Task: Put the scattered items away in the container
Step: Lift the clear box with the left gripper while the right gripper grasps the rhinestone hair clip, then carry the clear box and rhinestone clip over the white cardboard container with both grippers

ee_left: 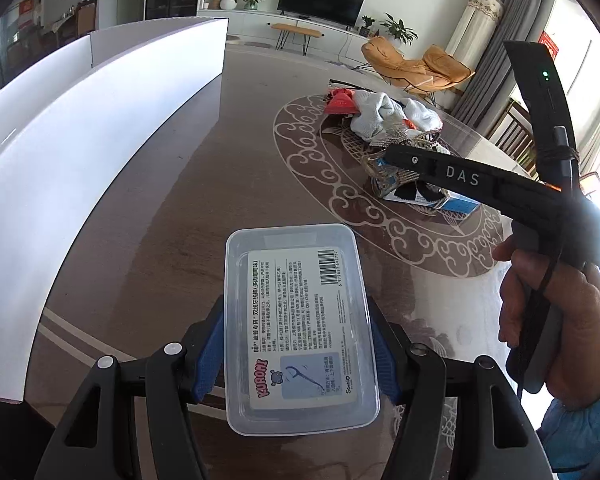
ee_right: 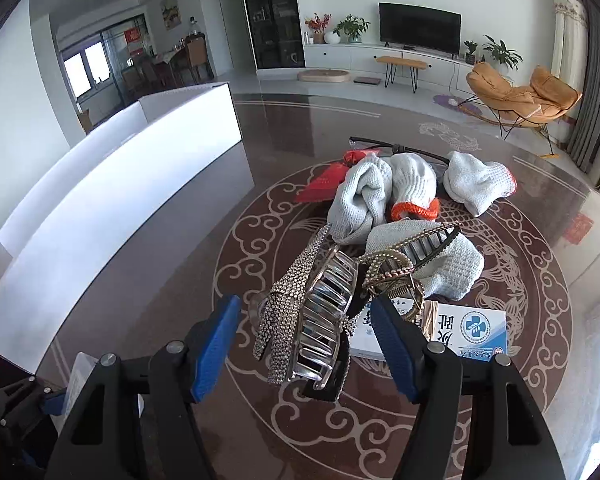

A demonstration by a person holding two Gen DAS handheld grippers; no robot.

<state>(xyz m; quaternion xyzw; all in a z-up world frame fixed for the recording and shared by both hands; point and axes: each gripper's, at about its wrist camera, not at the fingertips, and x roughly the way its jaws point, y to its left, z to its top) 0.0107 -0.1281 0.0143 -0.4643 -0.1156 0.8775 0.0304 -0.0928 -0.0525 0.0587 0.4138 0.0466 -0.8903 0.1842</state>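
Home living room: television (ee_right: 419, 32), lounge chairs (ee_right: 524, 94).

The left wrist view looks steeply down along its fingers, close over the table (ee_left: 160, 208); the right wrist view sits close above the glove pile (ee_right: 384, 196); both share the pile (ee_left: 384, 116) and television (ee_right: 420, 32).

Bright lounge w/ TV (ee_right: 419, 32), orange chair (ee_right: 524, 94).
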